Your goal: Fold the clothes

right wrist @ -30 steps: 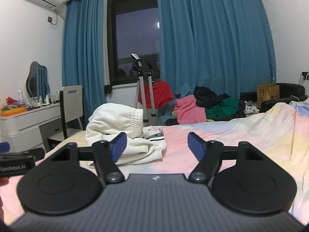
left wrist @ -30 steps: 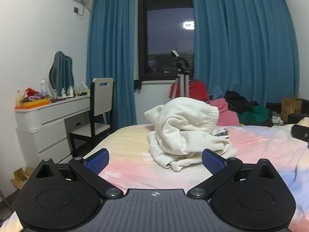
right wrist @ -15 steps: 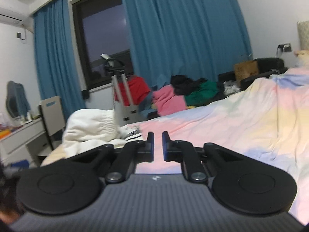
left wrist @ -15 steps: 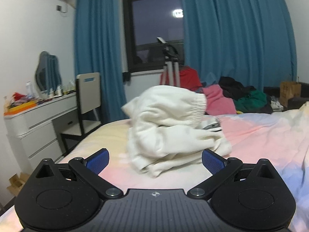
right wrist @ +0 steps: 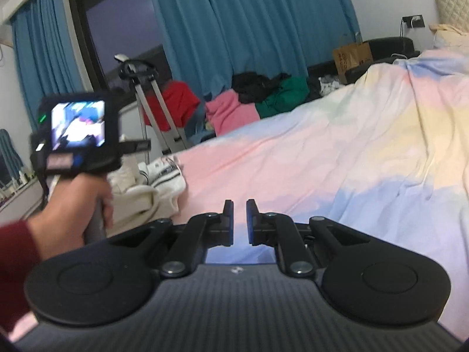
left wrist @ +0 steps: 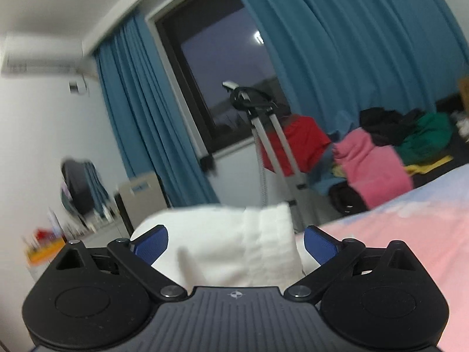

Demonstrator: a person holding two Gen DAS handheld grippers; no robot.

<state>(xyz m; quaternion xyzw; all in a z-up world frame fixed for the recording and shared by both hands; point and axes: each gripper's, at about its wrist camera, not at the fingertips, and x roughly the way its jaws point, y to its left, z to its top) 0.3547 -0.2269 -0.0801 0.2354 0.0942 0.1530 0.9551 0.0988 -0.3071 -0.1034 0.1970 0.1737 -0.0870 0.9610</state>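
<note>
A crumpled white garment [left wrist: 231, 243] with an elastic waistband lies on the pastel bed sheet [left wrist: 404, 234]. My left gripper [left wrist: 236, 242] is open, its blue pads on either side of the top of the garment, close in. In the right wrist view the same white garment [right wrist: 152, 182] lies at the bed's left side, behind the hand holding the left gripper's body [right wrist: 79, 135]. My right gripper [right wrist: 239, 220] is shut, with a thin gap and nothing between its fingers, over the bare sheet [right wrist: 337, 161] to the right of the garment.
A pile of pink, green, black and red clothes [right wrist: 249, 102] lies beyond the bed under blue curtains. A tripod [left wrist: 269, 146] stands by the window. A chair [left wrist: 140, 193] and a dresser stand at left. A pillow [right wrist: 451, 3] is at far right.
My left gripper has moved in close to the white garment and tilted, still open. My right gripper shut, then swung right over the bare sheet.
</note>
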